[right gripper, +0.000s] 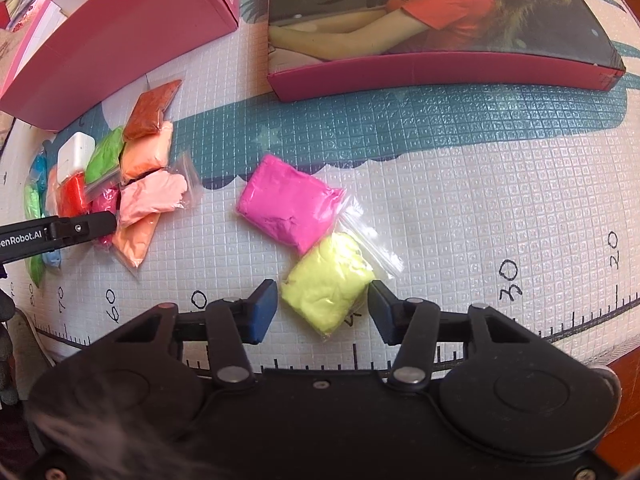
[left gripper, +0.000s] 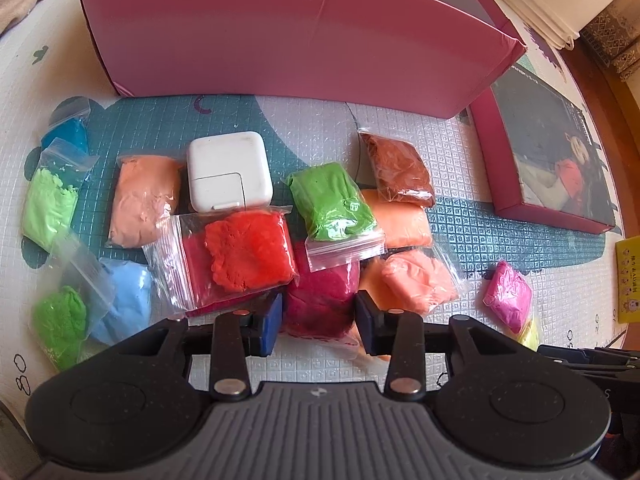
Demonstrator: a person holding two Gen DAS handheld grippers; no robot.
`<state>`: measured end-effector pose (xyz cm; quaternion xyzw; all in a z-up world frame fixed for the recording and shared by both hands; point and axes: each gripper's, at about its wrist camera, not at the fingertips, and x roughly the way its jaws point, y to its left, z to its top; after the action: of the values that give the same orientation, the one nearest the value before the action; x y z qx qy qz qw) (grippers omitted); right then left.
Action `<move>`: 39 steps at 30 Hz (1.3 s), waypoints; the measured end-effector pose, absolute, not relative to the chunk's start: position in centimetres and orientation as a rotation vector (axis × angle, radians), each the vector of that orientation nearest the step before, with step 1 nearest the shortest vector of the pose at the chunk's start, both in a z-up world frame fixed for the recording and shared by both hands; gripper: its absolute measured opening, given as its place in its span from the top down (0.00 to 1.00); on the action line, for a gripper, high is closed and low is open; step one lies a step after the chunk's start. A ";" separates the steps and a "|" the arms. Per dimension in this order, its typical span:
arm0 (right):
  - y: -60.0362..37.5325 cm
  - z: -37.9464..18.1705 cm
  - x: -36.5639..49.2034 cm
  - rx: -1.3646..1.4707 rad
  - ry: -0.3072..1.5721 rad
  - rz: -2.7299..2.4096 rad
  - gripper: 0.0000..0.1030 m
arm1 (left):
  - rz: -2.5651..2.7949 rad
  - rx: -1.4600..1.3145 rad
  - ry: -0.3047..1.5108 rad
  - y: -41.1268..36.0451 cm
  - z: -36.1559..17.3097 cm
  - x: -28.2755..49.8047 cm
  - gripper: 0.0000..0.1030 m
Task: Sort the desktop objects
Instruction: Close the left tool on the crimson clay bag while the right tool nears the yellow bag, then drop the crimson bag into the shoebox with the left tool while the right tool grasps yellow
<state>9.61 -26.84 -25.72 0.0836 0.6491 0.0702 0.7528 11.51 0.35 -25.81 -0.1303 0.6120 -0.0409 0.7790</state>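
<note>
Right gripper (right gripper: 322,310) is spread wide around the yellow bag (right gripper: 326,282), on free mat (right gripper: 480,208) beside the pink bag (right gripper: 286,204). Left gripper (left gripper: 318,322), also spread, straddles the maroon bag (left gripper: 324,300) in the crowded pile near the box (left gripper: 280,36).

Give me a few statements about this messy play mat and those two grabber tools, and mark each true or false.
1. The yellow clay bag lies between the open fingers of the right gripper. True.
2. The white charger sits inside the pink box. False: it lies on the mat in front of the box, among the clay bags.
3. The left gripper points at a dark red clay bag. True.
4. The bright pink clay bag lies apart from the yellow one. False: they touch, and the yellow bag's clear flap lies against it.
</note>
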 end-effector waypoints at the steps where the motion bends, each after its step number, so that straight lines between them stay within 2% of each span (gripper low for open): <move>1: -26.9 -25.7 9.6 0.186 1.418 0.152 0.52 | -0.094 -0.286 1.326 0.3 -25.8 11.4 0.64; 9: -26.9 -25.1 9.8 0.201 1.425 0.157 0.61 | -0.138 -0.320 1.328 -0.5 -23.8 11.3 0.64; 10: -26.9 -24.9 9.7 0.206 1.424 0.161 0.78 | -0.145 -0.321 1.323 -0.7 -23.3 11.2 0.64; 11: -27.0 -24.7 9.7 0.210 1.423 0.165 0.85 | -0.151 -0.320 1.318 -0.8 -22.9 11.2 0.64; 19: -27.9 -24.3 9.6 0.257 1.425 0.112 0.85 | -0.150 -0.312 1.287 -0.5 -20.3 10.2 0.64; 21: -28.2 -24.6 9.7 0.282 1.424 0.092 0.76 | -0.154 -0.313 1.277 -0.5 -19.8 10.0 0.65; 22: -28.4 -24.7 9.7 0.294 1.424 0.082 0.53 | -0.160 -0.312 1.269 -0.5 -19.4 10.0 0.64; 23: -28.5 -24.9 9.7 0.306 1.423 0.072 0.40 | -0.166 -0.311 1.259 -0.6 -19.0 10.0 0.64; 32: -29.0 -26.4 10.4 0.403 1.426 -0.014 0.43 | -0.168 -0.342 1.196 0.8 -16.4 10.5 0.65; 34: -28.4 -26.7 10.6 0.384 1.425 -0.019 0.41 | -0.163 -0.346 1.186 1.1 -15.9 10.9 0.65; 35: -28.1 -26.7 10.7 0.365 1.425 -0.016 0.37 | -0.163 -0.350 1.178 1.3 -15.6 11.2 0.64; 39: -26.4 -26.7 10.8 0.249 1.431 0.012 0.38 | -0.156 -0.356 1.153 2.1 -14.2 12.5 0.65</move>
<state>10.76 -26.41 -26.70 0.1139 0.6540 0.0054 0.7478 12.51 2.05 -14.21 -0.1670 0.5415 -0.0733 0.8207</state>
